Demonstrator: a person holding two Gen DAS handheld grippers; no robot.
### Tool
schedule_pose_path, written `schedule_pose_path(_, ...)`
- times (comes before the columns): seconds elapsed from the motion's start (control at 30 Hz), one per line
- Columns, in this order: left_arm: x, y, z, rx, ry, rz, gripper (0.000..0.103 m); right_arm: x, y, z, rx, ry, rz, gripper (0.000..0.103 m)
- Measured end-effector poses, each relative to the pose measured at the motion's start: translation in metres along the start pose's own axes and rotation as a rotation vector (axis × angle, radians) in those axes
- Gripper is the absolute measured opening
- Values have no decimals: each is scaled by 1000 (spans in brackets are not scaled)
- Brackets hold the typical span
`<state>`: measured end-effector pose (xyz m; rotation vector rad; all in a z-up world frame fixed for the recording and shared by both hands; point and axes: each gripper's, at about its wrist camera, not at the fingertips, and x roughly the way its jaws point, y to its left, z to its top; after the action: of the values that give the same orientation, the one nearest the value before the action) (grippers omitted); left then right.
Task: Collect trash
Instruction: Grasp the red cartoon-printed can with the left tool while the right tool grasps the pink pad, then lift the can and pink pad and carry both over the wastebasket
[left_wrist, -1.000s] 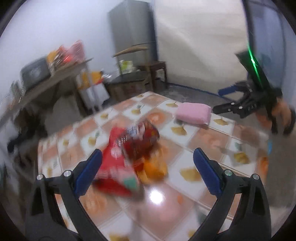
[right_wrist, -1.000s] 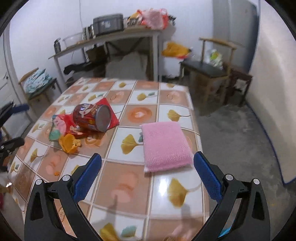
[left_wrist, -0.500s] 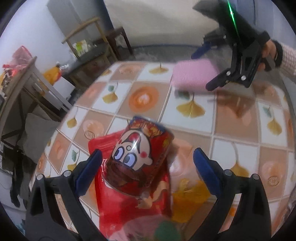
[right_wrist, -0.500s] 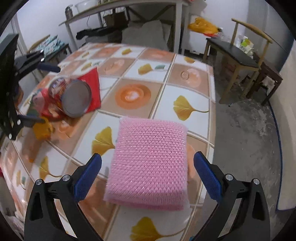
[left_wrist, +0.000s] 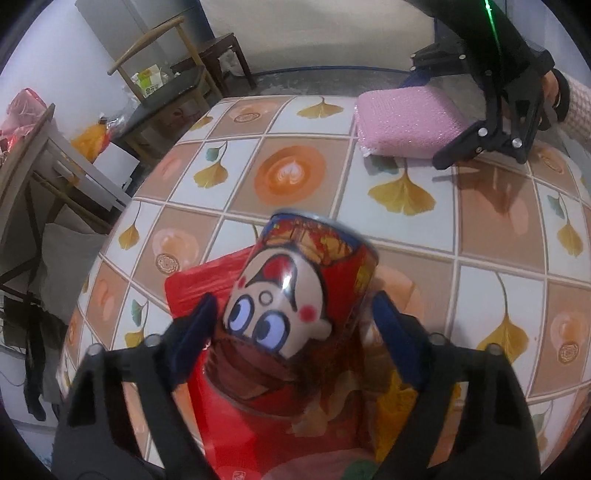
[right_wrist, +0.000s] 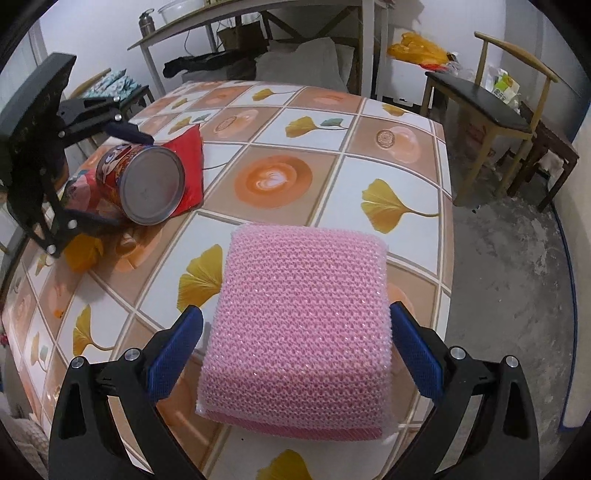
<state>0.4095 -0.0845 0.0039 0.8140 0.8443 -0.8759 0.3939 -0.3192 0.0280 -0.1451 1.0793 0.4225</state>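
Left gripper (left_wrist: 291, 325) low over the tiled table (left_wrist: 498, 206), its two blue-padded fingers spread to either side of a red can (left_wrist: 295, 306) with a cartoon face; the left pad sits just beside the can's wall with a sliver of gap, the right pad close on the other side, contact not certain. Can lies on its side on a red snack bag (left_wrist: 207, 277), metal end (right_wrist: 153, 184) facing the right-hand camera. Crumpled orange wrapper (right_wrist: 83, 251) just beside the can and bag, near the table's left edge as seen from the right wrist. Right gripper (right_wrist: 295, 350) at the opposite side of the table, fingers spread and straddling a pink sponge (right_wrist: 299, 325) sealed in clear wrap; both pads stand near the sponge's sides, a gap showing on the left one, no squeeze visible. Sponge flat on the table, near the edge, well apart from the can and bag. In the left wrist view the right gripper (left_wrist: 458, 147) shows black, tips down at the sponge (left_wrist: 406, 122), a hand in a pale knit sleeve (left_wrist: 554, 92) gripping its handle. In the right wrist view the left gripper (right_wrist: 110, 173) brackets the can (right_wrist: 122, 173) from the left. Beyond the table: a wooden chair (right_wrist: 480, 107) with dark seat, a long bench-like shelf table (right_wrist: 258, 11), yellow plastic bag (right_wrist: 417, 48) on the floor.
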Motion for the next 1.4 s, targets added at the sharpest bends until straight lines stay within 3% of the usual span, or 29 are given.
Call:
schedule_pose_path(0.13,1,3,1,-16,14,-12,73,-3,-3,-3,10,-12,3,95)
schedule_pose_path(0.33,-1,3,2,-23,35,-14,71,-9,-4,-3,20,-28,-4,83)
schedule_pose_path(0.67,-9,2,2,-38,24,-35,69,-19,2,-4,10,-57,-9,79)
schedule_pose_path(1.07,-51,-12,2,-88,-91,13,67,-58,21,-15,12,-139,-48,79)
schedule_pose_path(1.4,-92,-31,-23,-288,-244,101,66,-87,48,-36,61,-224,-53,79)
